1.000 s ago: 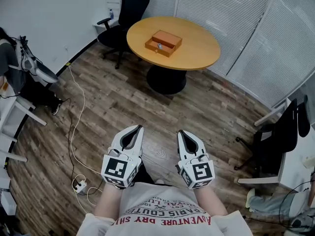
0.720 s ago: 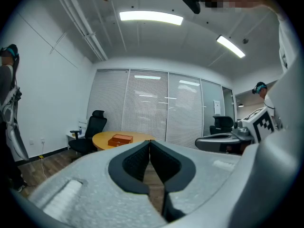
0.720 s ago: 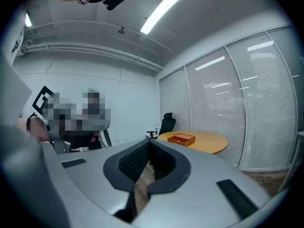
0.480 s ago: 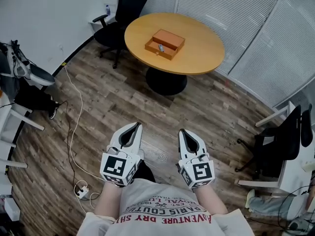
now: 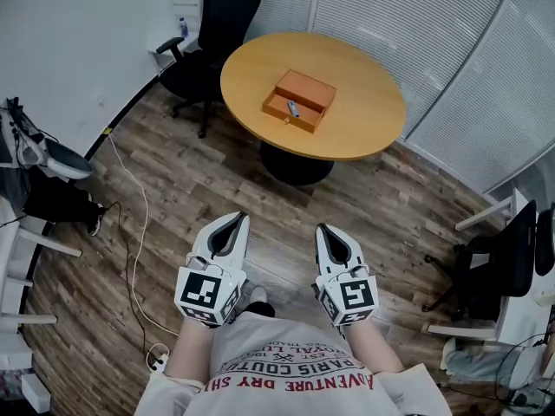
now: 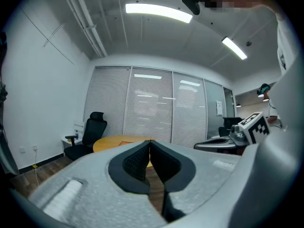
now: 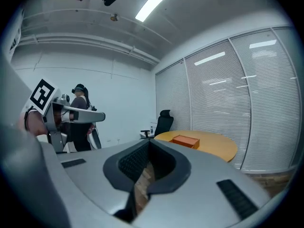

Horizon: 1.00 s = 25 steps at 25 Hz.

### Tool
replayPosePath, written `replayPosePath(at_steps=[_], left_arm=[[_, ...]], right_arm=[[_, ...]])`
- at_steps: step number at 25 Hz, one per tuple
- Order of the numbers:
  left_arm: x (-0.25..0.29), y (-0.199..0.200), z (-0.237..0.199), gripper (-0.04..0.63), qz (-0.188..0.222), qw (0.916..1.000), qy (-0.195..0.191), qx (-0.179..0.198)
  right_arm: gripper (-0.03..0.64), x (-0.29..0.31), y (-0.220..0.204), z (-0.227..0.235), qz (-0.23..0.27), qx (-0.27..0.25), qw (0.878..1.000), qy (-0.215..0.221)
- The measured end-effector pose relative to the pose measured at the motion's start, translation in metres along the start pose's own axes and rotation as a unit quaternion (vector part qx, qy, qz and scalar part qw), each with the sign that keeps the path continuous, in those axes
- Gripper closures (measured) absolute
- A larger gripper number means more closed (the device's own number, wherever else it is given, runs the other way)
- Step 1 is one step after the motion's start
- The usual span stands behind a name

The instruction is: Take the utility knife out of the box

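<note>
An open orange box (image 5: 299,99) lies on the round wooden table (image 5: 364,85), seen from the head view. Inside its lower half rests a small grey utility knife (image 5: 293,108). Both grippers are held level over the floor, well short of the table. My left gripper (image 5: 239,219) has its jaws together with nothing between them, and my right gripper (image 5: 321,230) is likewise shut and empty. In the right gripper view the box (image 7: 185,140) shows on the table (image 7: 213,145) ahead. The left gripper view catches only the table's edge (image 6: 114,142) past its tips (image 6: 149,142).
A black office chair (image 5: 212,33) stands at the table's far left. A white cable (image 5: 130,224) trails across the wood floor on the left. Another chair (image 5: 494,267) and a desk stand at right. Blinds line the far wall. A person (image 7: 81,120) stands at the left of the right gripper view.
The table and box have drawn closer and shifted slightly right in the head view as the person walks forward. Both grippers keep their pose and stay shut.
</note>
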<state>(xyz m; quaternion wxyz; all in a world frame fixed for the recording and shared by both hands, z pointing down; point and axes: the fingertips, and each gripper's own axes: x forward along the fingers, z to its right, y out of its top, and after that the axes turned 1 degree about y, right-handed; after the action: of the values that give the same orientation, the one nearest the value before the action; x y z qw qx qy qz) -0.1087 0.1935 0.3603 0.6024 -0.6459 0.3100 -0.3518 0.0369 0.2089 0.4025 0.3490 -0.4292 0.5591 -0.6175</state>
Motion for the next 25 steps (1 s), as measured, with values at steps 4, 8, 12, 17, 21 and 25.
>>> replayPosePath(at_steps=[4, 8, 12, 17, 21, 25], left_arm=[[0.020, 0.008, -0.039, 0.584, 0.004, 1.0000, -0.006, 0.003], [0.033, 0.008, -0.067, 0.584, 0.000, 0.9999, -0.012, -0.002], [0.049, 0.002, -0.083, 0.584, -0.008, 0.9998, -0.019, -0.008], [0.078, -0.006, -0.102, 0.584, -0.017, 0.9996, -0.018, -0.010], [0.104, -0.011, -0.121, 0.584, -0.025, 0.9996, -0.010, -0.007], [0.143, -0.010, -0.140, 0.584, -0.032, 0.9995, -0.004, -0.004]], right_arm=[[0.609, 0.044, 0.009, -0.002, -0.001, -0.003, 1.000, -0.009], [0.610, 0.076, 0.012, -0.009, -0.009, -0.032, 0.999, -0.017], [0.609, 0.100, 0.009, -0.010, -0.022, -0.036, 0.999, -0.013], [0.609, 0.133, 0.004, 0.005, -0.030, -0.028, 0.999, -0.012], [0.609, 0.167, -0.003, 0.020, -0.036, -0.020, 0.999, -0.004], [0.609, 0.206, -0.004, 0.047, -0.042, -0.023, 0.999, -0.004]])
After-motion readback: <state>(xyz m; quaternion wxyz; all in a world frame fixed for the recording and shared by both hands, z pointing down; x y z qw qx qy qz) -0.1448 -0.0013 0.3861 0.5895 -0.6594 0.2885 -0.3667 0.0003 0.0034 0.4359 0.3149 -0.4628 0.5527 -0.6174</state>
